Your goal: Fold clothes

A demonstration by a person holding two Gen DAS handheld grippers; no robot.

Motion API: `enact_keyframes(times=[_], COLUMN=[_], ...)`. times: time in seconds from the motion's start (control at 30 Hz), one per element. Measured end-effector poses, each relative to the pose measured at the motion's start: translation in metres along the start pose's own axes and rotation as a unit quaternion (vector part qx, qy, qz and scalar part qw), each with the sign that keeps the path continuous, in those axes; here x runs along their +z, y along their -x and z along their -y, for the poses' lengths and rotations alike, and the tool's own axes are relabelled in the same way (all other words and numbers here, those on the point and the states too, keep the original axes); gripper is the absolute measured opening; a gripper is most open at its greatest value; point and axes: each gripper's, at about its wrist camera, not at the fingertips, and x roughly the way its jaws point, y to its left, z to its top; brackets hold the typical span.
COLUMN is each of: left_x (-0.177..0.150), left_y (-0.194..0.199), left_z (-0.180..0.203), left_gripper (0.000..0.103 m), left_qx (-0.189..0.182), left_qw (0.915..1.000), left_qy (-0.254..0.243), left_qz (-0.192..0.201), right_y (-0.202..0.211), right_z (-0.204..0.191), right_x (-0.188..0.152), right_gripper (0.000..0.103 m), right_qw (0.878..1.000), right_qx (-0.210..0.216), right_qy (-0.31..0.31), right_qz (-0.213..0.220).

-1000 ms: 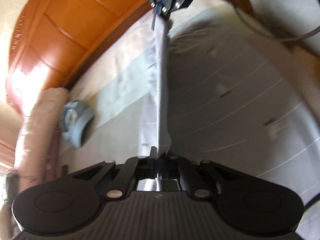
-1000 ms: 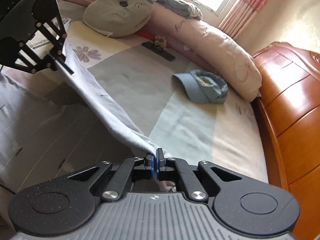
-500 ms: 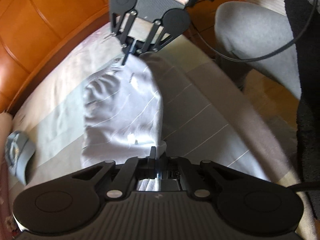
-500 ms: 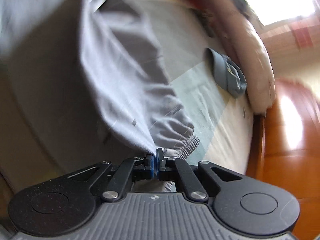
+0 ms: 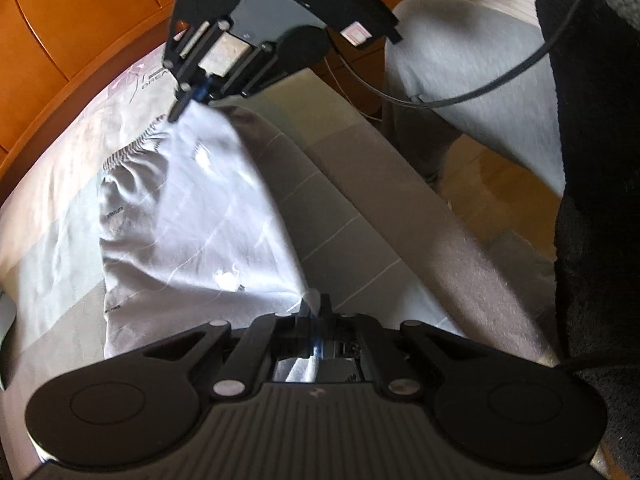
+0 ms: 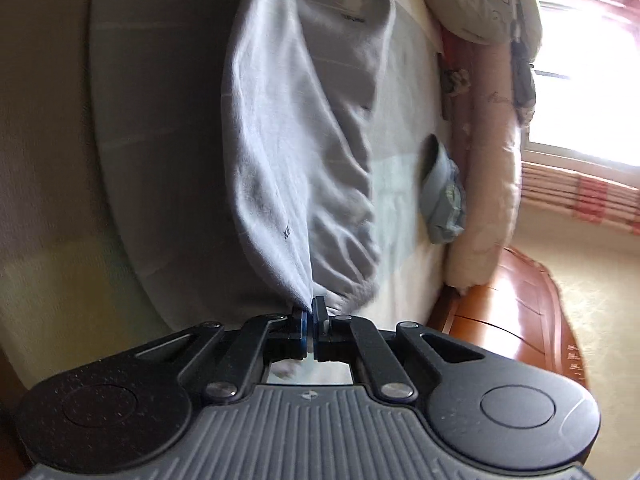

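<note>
Lowered from its taut hanging span, the grey garment (image 5: pixel 192 216) now drapes onto the bed (image 5: pixel 360 208) — left gripper (image 5: pixel 316 308) and right gripper (image 5: pixel 188 96) both clench its near edge. Keep that edge taut and level, setting it down evenly before letting go — wrinkles already gather by the waistband.

The bed (image 6: pixel 404 208) wears a sheet in pale grey and cream blocks with thin white lines. A light grey garment (image 5: pixel 192 216) lies spread on it, gathered waistband toward eleven o'clock in the left wrist view. In the right wrist view, a blue cap (image 6: pixel 442 208) rests on the sheet at three o'clock of the garment, just beside a long pink bolster (image 6: pixel 486 184); a grey cushion (image 6: pixel 480 0) sits at one o'clock.
</note>
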Motion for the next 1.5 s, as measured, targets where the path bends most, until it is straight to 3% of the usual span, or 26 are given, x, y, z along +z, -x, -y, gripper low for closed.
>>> enact_keyframes(times=[0.13, 0.3, 0.53, 0.6, 0.67, 0.73, 0.83, 0.93, 1.03, 1.17, 1.23, 1.3, 1.5], left_x=[0.004, 0.007, 0.010, 0.009, 0.007, 0.005, -0.001, -0.014, -0.027, -0.050, -0.067, -0.084, -0.122], left_y=[0.000, -0.014, -0.028, -0.028, -0.024, -0.016, 0.001, 0.025, 0.043, 0.056, 0.063, 0.068, 0.077], left_z=[0.000, 0.004, -0.001, -0.003, -0.004, -0.008, -0.015, -0.021, -0.019, -0.017, -0.017, -0.014, 0.000], left_gripper=[0.000, 0.000, 0.000, 0.000, 0.000, 0.002, 0.006, 0.006, 0.008, 0.013, 0.017, 0.017, 0.028], left_qx=[-0.016, -0.036, -0.051, -0.052, -0.050, -0.044, -0.043, -0.048, -0.025, 0.063, 0.098, 0.120, 0.156], left_qw=[0.9998, 0.9991, 0.9986, 0.9985, 0.9984, 0.9980, 0.9951, 0.9887, 0.9853, 0.9798, 0.9727, 0.9658, 0.9484], left_qy=[-0.008, -0.021, -0.001, 0.009, 0.022, 0.037, 0.076, 0.121, 0.140, 0.178, 0.204, 0.225, 0.272], left_qz=[0.011, 0.010, 0.013, 0.014, 0.017, 0.026, 0.048, 0.075, 0.095, 0.066, 0.051, 0.045, 0.050], right_y=[0.003, 0.002, -0.020, -0.022, -0.023, -0.022, -0.013, -0.003, 0.005, 0.023, 0.027, 0.026, 0.005], right_z=[0.005, -0.011, -0.028, -0.025, -0.021, -0.011, 0.003, 0.014, 0.024, 0.038, 0.051, 0.066, 0.084], right_x=[-0.009, -0.009, -0.011, -0.010, -0.007, -0.005, -0.006, -0.008, -0.010, -0.001, 0.008, 0.019, 0.052], right_gripper=[0.003, 0.003, 0.003, 0.007, 0.022, 0.024, 0.037, 0.039, 0.039, 0.039, 0.039, 0.040, 0.042], right_qw=[1.000, 1.000, 0.999, 0.999, 0.998, 0.998, 0.996, 0.994, 0.991, 0.982, 0.971, 0.952, 0.863], right_qx=[-0.017, 0.003, 0.028, 0.033, 0.036, 0.041, 0.046, 0.049, 0.056, 0.060, 0.070, 0.092, 0.176], right_qy=[0.008, 0.024, 0.030, 0.020, 0.011, -0.011, -0.045, -0.059, -0.072, -0.134, -0.192, -0.268, -0.464], right_qz=[-0.014, -0.013, -0.034, -0.037, -0.041, -0.045, -0.058, -0.076, -0.100, -0.120, -0.123, -0.118, -0.098])
